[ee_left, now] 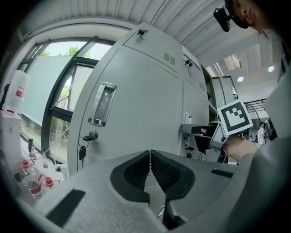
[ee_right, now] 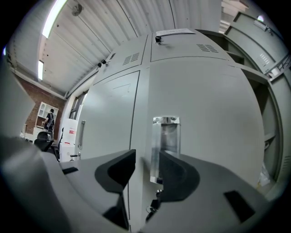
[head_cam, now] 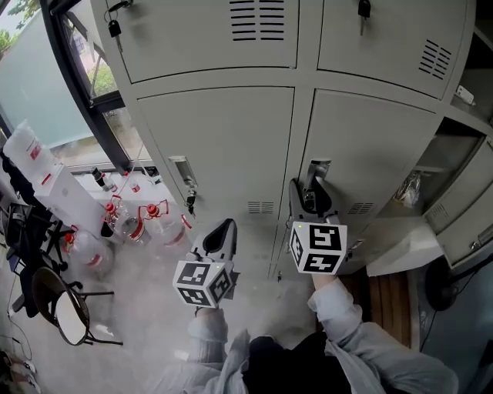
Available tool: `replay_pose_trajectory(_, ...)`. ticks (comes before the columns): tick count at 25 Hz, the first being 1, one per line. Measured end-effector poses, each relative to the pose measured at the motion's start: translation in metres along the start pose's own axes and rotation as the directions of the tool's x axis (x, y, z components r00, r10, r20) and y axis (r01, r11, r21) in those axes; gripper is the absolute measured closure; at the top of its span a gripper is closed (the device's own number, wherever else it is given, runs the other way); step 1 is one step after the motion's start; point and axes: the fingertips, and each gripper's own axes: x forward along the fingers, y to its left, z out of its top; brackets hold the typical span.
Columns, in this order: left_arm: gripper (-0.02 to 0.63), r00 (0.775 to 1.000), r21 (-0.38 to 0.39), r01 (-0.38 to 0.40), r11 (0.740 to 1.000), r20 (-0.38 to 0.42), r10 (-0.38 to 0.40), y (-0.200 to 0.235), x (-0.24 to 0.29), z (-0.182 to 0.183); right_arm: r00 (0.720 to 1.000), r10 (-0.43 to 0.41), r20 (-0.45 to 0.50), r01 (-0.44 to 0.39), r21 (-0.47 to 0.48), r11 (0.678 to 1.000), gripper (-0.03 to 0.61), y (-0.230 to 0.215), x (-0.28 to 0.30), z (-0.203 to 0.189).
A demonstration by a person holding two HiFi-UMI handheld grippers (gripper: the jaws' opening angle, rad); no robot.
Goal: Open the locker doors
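Observation:
The grey lower left locker door (head_cam: pixel 223 146) is shut; it has a chrome handle (head_cam: pixel 183 172) and a key (head_cam: pixel 190 202) in the lock below. The lower right door (head_cam: pixel 370 146) carries a like handle (head_cam: pixel 316 170). My right gripper (head_cam: pixel 308 192) is at that handle, jaws open. In the right gripper view the handle (ee_right: pixel 165 145) stands just past the right gripper (ee_right: pixel 146 157), its left edge in the gap, with no pad pressing it. My left gripper (head_cam: pixel 223 228) hangs shut and empty, away from the left door. The left gripper view shows the left gripper (ee_left: pixel 150 152) and the left handle (ee_left: pixel 102 103).
Further right a locker (head_cam: pixel 454 185) stands open with items on its shelf. Upper doors carry keys (head_cam: pixel 363 9). Several water jugs with red caps (head_cam: pixel 131 223) and a chair (head_cam: pixel 65 308) stand on the floor at left, under a window (head_cam: pixel 46 85).

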Motion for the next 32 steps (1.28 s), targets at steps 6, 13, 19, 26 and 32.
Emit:
replay_pose_trajectory(6, 0.601, 1.0, 0.0, 0.002, 1.0, -0.002, -0.002, 0.003, -0.008, -0.004, 0.999, -0.033, 0.005, 0.033, -0.004, 0.999, 0.427, 0.0, -0.003, 0.0)
replay_pose_trajectory(13, 0.603, 1.0, 0.001, 0.017, 1.0, -0.002, -0.017, 0.002, -0.018, -0.016, 0.998, -0.06, 0.033, 0.06, -0.014, 0.998, 0.472, -0.002, -0.023, 0.002)
replay_pose_trajectory(19, 0.601, 0.999, 0.015, 0.038, 0.999, 0.007, -0.038, -0.004, -0.036, -0.031, 0.997, -0.054, 0.062, 0.055, -0.01, 0.998, 0.472, 0.001, -0.046, 0.002)
replay_pose_trajectory(26, 0.603, 0.997, 0.013, 0.078, 0.997, -0.008, -0.078, -0.023, -0.052, -0.048, 0.998, 0.007, 0.061, -0.008, 0.008, 1.0, 0.471, 0.001, -0.077, 0.003)
replay_pose_trajectory(32, 0.603, 0.99, 0.038, 0.137, 0.99, 0.011, -0.138, -0.052, -0.046, -0.043, 0.995, 0.083, 0.054, -0.085, 0.024, 0.996, 0.471, -0.004, -0.099, 0.003)
